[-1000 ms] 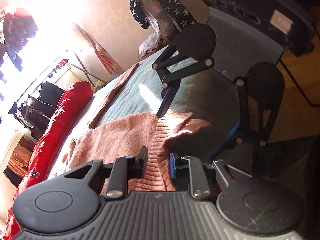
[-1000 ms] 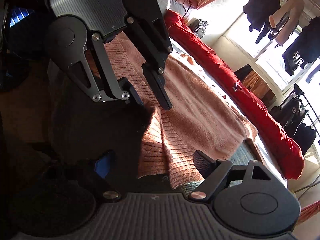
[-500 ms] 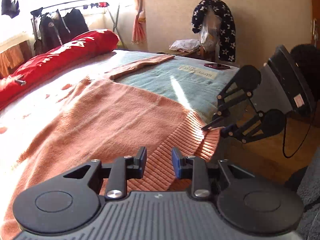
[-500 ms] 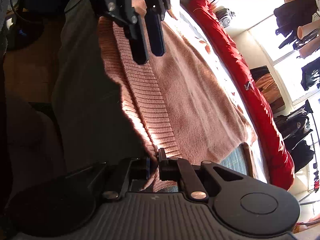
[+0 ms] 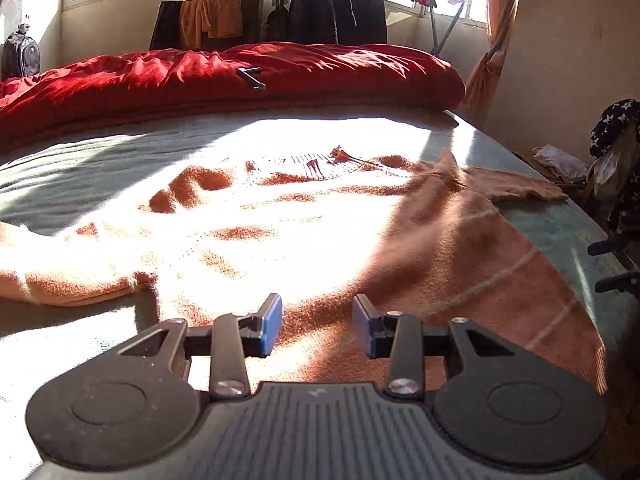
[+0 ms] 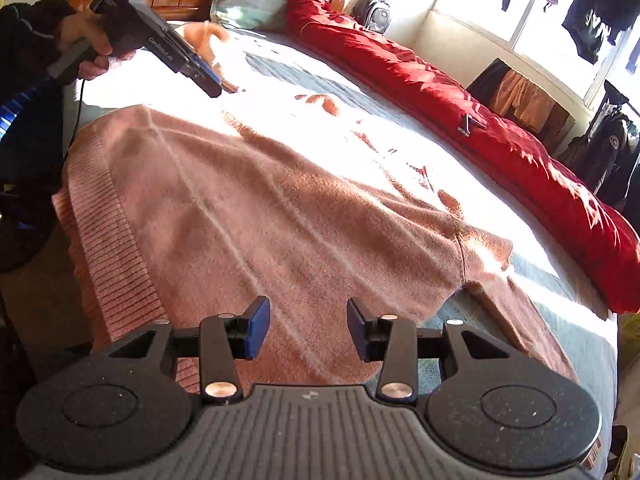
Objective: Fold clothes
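A: Status of each hand-held gripper?

B: Left hand-held gripper (image 5: 318, 322): jaws parted wide, nothing between them. Right hand-held gripper (image 6: 308, 328): the same, wide apart and empty. Half a second ago both were pinched on the ribbed hem; a second ago the hem hung bunched off the bed edge.

A: Meaning for the task?

B: The hem has been pulled straight and let go. The sweater (image 5: 304, 224) now lies spread flat on the bed (image 5: 80, 160), hem (image 6: 108, 232) along the near edge, one sleeve (image 5: 516, 188) stretched to the right. My judgement: the laying-out is finished and the folding proper comes next.

A: Position relative to the tools?

B: The sweater body lies just beneath and ahead of both. In the right view the left tool sits off near the far-left sleeve, held in a hand (image 6: 86, 46). The red duvet (image 5: 240, 72) lies well beyond.
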`<state>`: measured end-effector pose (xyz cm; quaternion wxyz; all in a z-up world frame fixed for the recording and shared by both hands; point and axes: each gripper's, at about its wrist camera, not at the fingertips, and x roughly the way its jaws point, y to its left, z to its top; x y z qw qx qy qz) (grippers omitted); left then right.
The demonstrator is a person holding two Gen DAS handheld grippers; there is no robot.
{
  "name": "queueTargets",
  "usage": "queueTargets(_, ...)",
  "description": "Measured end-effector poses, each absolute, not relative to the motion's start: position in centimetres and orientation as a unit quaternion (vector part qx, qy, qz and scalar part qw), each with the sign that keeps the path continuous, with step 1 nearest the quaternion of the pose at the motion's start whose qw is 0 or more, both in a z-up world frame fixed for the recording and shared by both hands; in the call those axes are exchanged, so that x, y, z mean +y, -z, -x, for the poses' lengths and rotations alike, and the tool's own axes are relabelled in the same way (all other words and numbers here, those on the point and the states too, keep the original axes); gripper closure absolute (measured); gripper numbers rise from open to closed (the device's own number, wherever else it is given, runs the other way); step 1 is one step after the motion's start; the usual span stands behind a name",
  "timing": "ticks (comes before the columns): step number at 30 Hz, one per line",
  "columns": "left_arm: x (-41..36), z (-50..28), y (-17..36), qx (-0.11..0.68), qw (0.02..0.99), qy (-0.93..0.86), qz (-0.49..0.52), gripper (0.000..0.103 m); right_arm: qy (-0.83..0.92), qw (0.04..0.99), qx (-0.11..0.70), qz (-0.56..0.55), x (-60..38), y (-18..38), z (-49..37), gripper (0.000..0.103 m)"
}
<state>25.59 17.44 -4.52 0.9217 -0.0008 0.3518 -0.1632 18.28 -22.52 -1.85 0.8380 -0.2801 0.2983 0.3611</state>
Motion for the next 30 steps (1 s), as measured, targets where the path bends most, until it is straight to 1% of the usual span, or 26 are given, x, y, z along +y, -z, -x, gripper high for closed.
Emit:
queueTargets(1, 17.7, -26.4, 4.6, 0.355, 0.921, 0.159, -0.004, 0.064, -0.355, 0.845, 0.305, 0.258, -22.8, 1.5, -19.7, 0.056)
queueTargets(4, 18.5, -28.9, 4.5, 0.363, 0.92, 0.148, -0.017, 0.064, -0.33, 0.864, 0.327, 0.194, -23.8, 1.0, -24.0, 0.048)
queueTargets(9, 19.1, -34.8, 3.7, 0.365, 0.918, 0.153, -0.033, 0.062, -0.309, 0.875, 0.346, 0.138, -24.6, 1.7, -27.8, 0.048)
queueTargets(12, 19.2, -39.2, 3.5, 0.359, 0.92, 0.151, -0.052, 0.056, -0.318, 0.872, 0.352, 0.118, -24.2, 1.9, -29.1, 0.045)
queueTargets(14, 19.4, -42.0, 3.3, 0.355, 0.921, 0.149, -0.065, 0.051, -0.328, 0.867, 0.364, 0.086, -23.6, 2.0, -30.2, 0.037)
queueTargets(15, 19.4, -43.2, 3.6, 0.357, 0.919, 0.15, -0.069, 0.05, -0.333, 0.864, 0.37, 0.069, -23.3, 2.1, -30.8, 0.037)
queueTargets(16, 19.4, -44.3, 4.0, 0.359, 0.918, 0.151, -0.073, 0.048, -0.338, 0.86, 0.378, 0.052, -23.0, 2.2, -31.5, 0.032)
queueTargets(17, 19.5, -45.3, 4.4, 0.362, 0.916, 0.153, -0.078, 0.048, -0.343, 0.854, 0.391, 0.034, -22.7, 2.5, -32.2, 0.031)
queueTargets(22, 19.7, -50.8, 6.5, 0.373, 0.909, 0.16, -0.099, 0.046, -0.347, 0.842, 0.412, -0.025, -20.9, 4.1, -33.6, 0.031)
queueTargets(23, 19.7, -51.4, 7.0, 0.375, 0.906, 0.17, -0.1, 0.044, -0.345, 0.843, 0.412, -0.031, -20.8, 4.2, -33.3, 0.031)
queueTargets(26, 19.9, -53.1, 8.7, 0.386, 0.895, 0.197, -0.103, 0.044, -0.336, 0.845, 0.413, -0.05, -20.7, 4.7, -32.2, 0.03)
queueTargets(30, 20.7, -55.0, 11.0, 0.411, 0.884, 0.209, -0.078, 0.044, -0.307, 0.859, 0.407, -0.052, -21.3, 4.4, -29.8, 0.03)
